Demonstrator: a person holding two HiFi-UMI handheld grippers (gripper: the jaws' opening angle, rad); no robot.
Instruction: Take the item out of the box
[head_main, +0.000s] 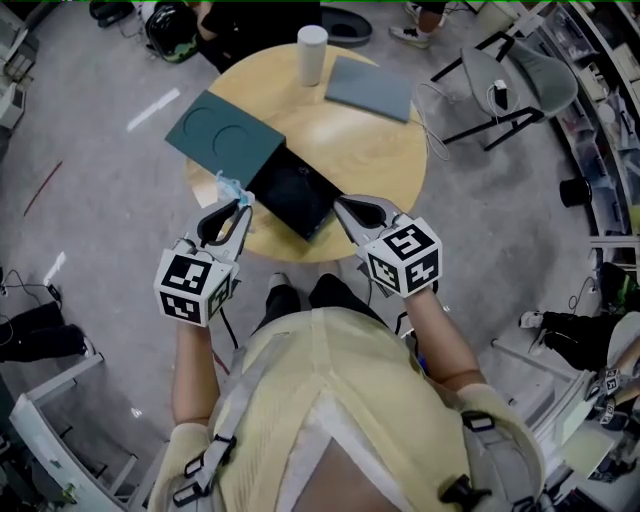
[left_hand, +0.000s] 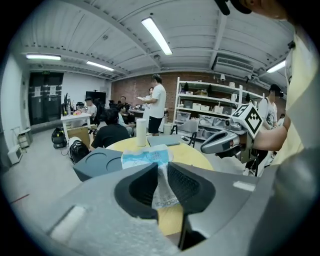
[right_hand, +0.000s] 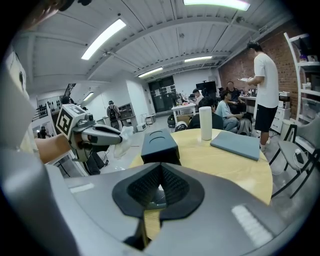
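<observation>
Left gripper (head_main: 241, 204) pinches a blue-and-white plastic packet (left_hand: 148, 157) just beside the open black box (head_main: 290, 195). Right gripper (head_main: 341, 201) closed, empty.

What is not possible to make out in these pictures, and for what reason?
1. Inside of the open box, head view: too dark to show any contents.
2. Print on the plastic packet, left gripper view: small, blurred, partly covered by the left gripper.
3. Pale sliver at the shut right gripper, right gripper view: pinched thing or background, unclear.
</observation>
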